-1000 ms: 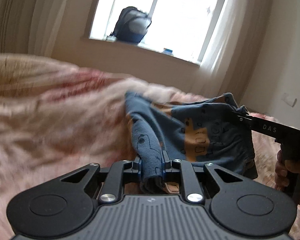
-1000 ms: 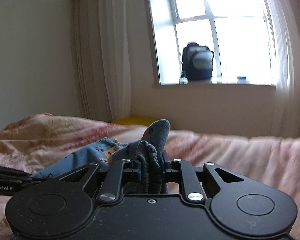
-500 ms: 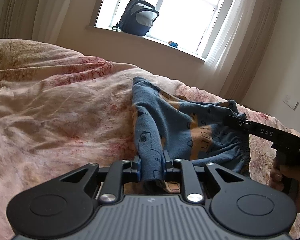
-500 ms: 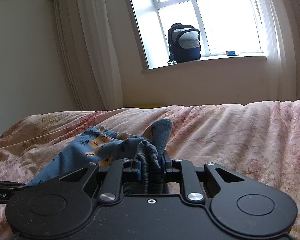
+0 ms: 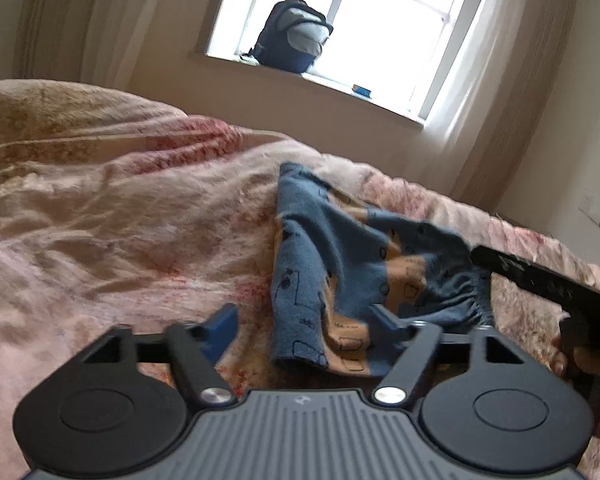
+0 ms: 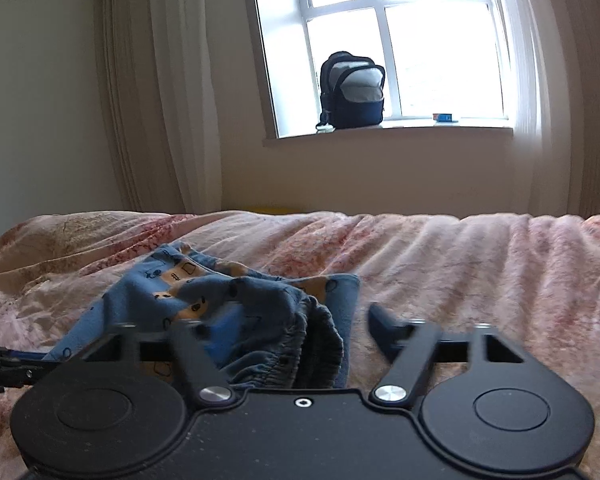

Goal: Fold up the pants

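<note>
Small blue pants (image 5: pixel 340 264) with orange vehicle prints lie bunched on the pink floral bedspread (image 5: pixel 120 240). My left gripper (image 5: pixel 304 320) is open, its jaws wide apart on either side of the pants' near leg end, holding nothing. My right gripper (image 6: pixel 300 320) is open too, with the gathered elastic waistband (image 6: pixel 300 344) lying loose between its jaws. The right gripper's black body (image 5: pixel 540 280) shows at the right of the left wrist view. The left gripper's tip (image 6: pixel 4 368) shows at the left edge of the right wrist view.
A dark blue backpack (image 6: pixel 352 92) and a small blue object (image 6: pixel 444 117) sit on the windowsill behind the bed. Pale curtains (image 6: pixel 172 100) hang at both sides of the window. The bedspread (image 6: pixel 480 272) stretches wide to the right of the pants.
Both grippers were shut on the pants and held them up. Both have now opened and let go, and the pants have dropped onto the bedspread.
</note>
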{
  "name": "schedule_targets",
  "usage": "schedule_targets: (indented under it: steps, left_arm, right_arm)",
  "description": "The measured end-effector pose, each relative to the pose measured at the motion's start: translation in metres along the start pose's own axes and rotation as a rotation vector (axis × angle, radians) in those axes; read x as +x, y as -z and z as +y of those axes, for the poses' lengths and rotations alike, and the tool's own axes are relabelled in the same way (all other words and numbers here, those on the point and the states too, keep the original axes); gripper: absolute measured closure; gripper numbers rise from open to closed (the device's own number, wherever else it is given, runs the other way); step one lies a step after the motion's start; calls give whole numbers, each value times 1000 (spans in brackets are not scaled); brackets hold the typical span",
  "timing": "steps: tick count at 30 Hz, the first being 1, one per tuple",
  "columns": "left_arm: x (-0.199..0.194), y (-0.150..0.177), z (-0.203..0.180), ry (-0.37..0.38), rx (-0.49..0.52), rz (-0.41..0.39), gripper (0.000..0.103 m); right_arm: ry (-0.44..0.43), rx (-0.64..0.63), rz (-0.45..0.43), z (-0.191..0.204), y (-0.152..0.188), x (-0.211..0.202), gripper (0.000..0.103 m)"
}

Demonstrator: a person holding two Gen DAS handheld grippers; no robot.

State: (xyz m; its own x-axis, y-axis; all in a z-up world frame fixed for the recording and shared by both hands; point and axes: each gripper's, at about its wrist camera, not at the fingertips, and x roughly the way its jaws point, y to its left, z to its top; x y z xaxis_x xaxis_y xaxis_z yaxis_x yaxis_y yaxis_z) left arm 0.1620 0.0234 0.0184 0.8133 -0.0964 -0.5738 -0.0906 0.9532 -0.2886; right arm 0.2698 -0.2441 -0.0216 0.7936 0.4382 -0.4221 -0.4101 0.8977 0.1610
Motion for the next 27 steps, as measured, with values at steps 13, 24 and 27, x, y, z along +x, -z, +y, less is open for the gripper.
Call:
schedule_targets:
  steps: [13, 24, 27]
  left_arm:
    - [-57, 11, -32, -36, 130, -102, 0]
    - [-80, 58, -46, -66, 281, -101, 0]
    - [-83, 67, -48, -81, 300, -102, 0]
  right_arm:
    - [75, -78, -106, 35, 6, -96, 1]
    - [158, -24, -113, 58, 42, -169, 1]
    - [172, -45, -107, 64, 55, -175, 1]
